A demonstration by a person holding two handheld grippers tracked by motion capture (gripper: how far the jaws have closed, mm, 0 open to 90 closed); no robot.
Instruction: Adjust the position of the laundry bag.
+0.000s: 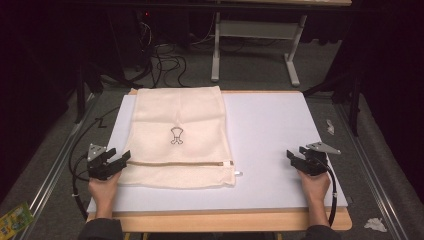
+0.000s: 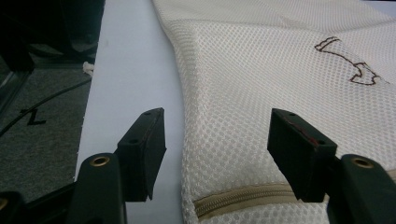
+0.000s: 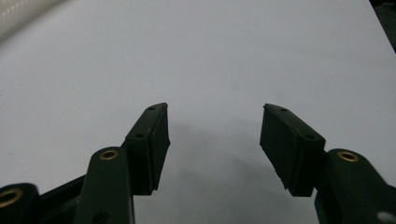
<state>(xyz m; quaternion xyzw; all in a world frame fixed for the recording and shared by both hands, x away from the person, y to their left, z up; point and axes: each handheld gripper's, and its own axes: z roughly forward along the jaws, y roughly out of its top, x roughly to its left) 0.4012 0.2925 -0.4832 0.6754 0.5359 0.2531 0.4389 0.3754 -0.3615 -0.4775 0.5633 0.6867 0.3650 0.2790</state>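
So the white board (image 1: 280,150) on the wooden table (image 1: 225,221) was the biggest thing there, and the cream mesh laundry bag (image 1: 177,135) lay flat on its left half, running from the far edge down toward the person. It had a little brown embroidered outline (image 1: 176,135) in the middle and a tan zipper (image 1: 175,163) running across near the near end, with the white pull (image 1: 238,173) sticking out at the bag's right corner.

Looked to me like the approach step: nothing was gripped yet. The left gripper (image 1: 118,161) sat right at the bag's near-left corner, jaws wide apart. In the left gripper view the mesh edge and the zipper end (image 2: 233,200) lay between its jaws, but the pads weren't pressing on anything. The right gripper (image 1: 294,159) was well apart from the bag, over bare board, also wide open and holding nothing.

My guess for the next move: left pinches that corner, and the right has to travel across to the zipper side or the pull. Mesh is floppy, so a shallow pinch could slip.

Nothing sat in the way on the board itself. Off the table there were cables (image 1: 165,62) on the floor, a white desk frame (image 1: 255,45) farther back, a crumpled scrap (image 1: 375,224) and a green packet (image 1: 15,217).
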